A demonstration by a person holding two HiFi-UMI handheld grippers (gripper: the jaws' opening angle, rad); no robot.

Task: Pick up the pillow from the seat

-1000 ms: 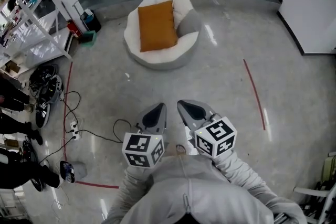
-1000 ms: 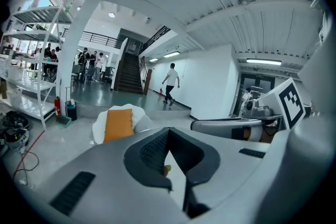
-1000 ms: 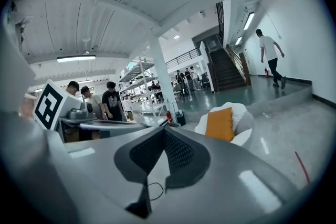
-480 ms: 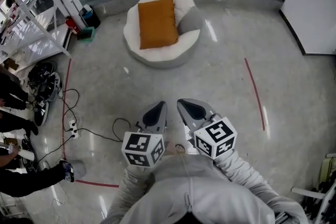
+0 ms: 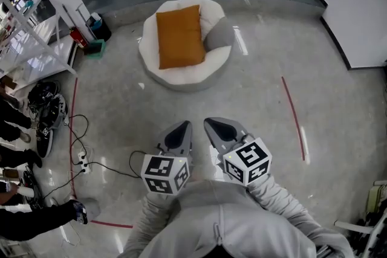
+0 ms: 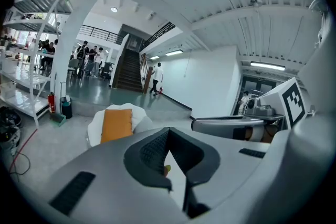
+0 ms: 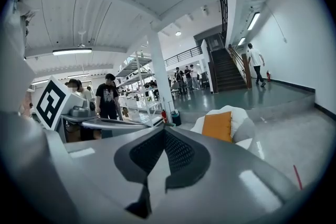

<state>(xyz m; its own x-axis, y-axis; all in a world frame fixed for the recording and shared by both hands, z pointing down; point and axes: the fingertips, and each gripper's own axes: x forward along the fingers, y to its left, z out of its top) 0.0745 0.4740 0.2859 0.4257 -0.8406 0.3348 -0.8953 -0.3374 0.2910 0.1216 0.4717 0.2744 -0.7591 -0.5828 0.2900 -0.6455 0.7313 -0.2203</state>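
An orange pillow [image 5: 179, 37] leans on a round white seat [image 5: 181, 72] on the floor ahead; a grey cushion [image 5: 219, 34] lies at its right. The pillow [image 6: 116, 125] also shows in the left gripper view, and the pillow [image 7: 218, 126] in the right gripper view, small and far off. My left gripper [image 5: 184, 124] and right gripper [image 5: 208, 122] are held side by side close to my body, well short of the seat. Both are shut with nothing between their jaws.
White shelving [image 5: 36, 39] stands at the left with a fire extinguisher [image 5: 77, 38] and a dark bin [image 5: 100, 25] beside it. Cables and a power strip [image 5: 81, 159] lie on the floor at left, with shoes and people's legs [image 5: 18, 130]. Red floor tape [image 5: 293, 112] runs at right.
The seat and pillow have come slightly nearer and lower in the head view as I walk toward them. Both grippers keep their pose, shut.
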